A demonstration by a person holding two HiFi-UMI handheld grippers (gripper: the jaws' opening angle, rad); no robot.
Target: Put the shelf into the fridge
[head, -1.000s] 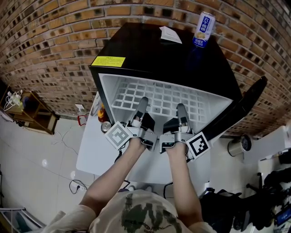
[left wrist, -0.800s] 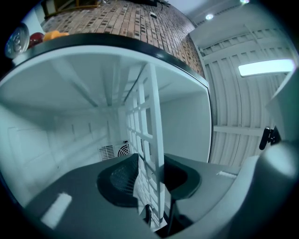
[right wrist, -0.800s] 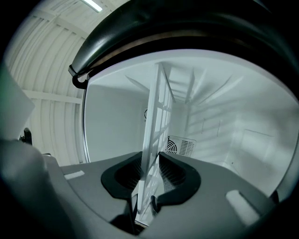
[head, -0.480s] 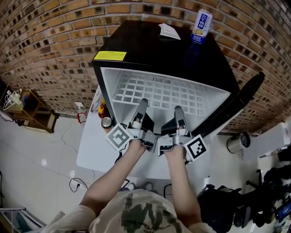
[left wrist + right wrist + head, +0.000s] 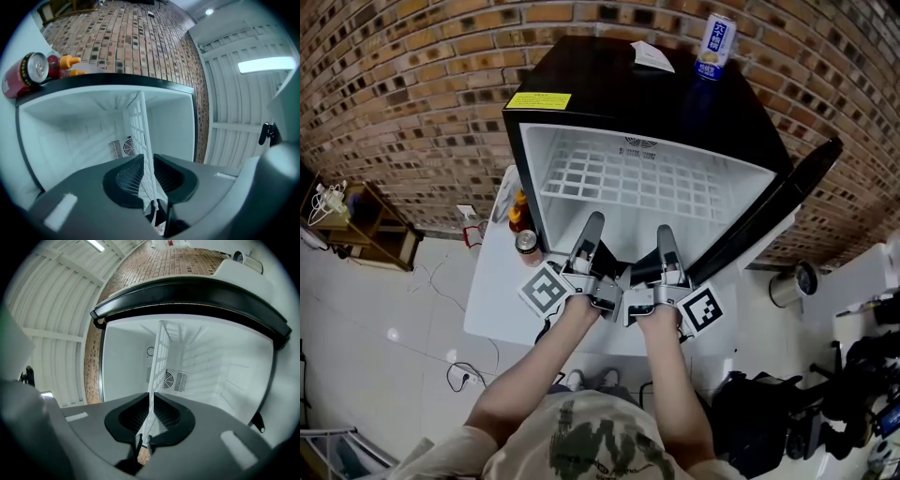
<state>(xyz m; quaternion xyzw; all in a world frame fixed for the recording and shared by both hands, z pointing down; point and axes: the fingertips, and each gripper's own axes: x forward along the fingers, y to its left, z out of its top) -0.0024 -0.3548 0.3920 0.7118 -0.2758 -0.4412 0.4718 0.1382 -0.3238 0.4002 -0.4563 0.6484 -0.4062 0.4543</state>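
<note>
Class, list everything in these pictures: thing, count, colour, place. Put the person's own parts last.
fridge: one, black with white inside, on a white surface, door open at right.
shelf: one, white wire grid, inside the fridge, front edge in both grippers.
drink can: one, blue and white, on the fridge top.
paper: one, white, on the fridge top.
red can: one, left of the fridge.
bottle: at least one, orange cap, beside the red can.
brick wall: brown, behind the fridge.
left gripper: grey, shut on the shelf.
right gripper: grey, shut on the shelf.
</note>
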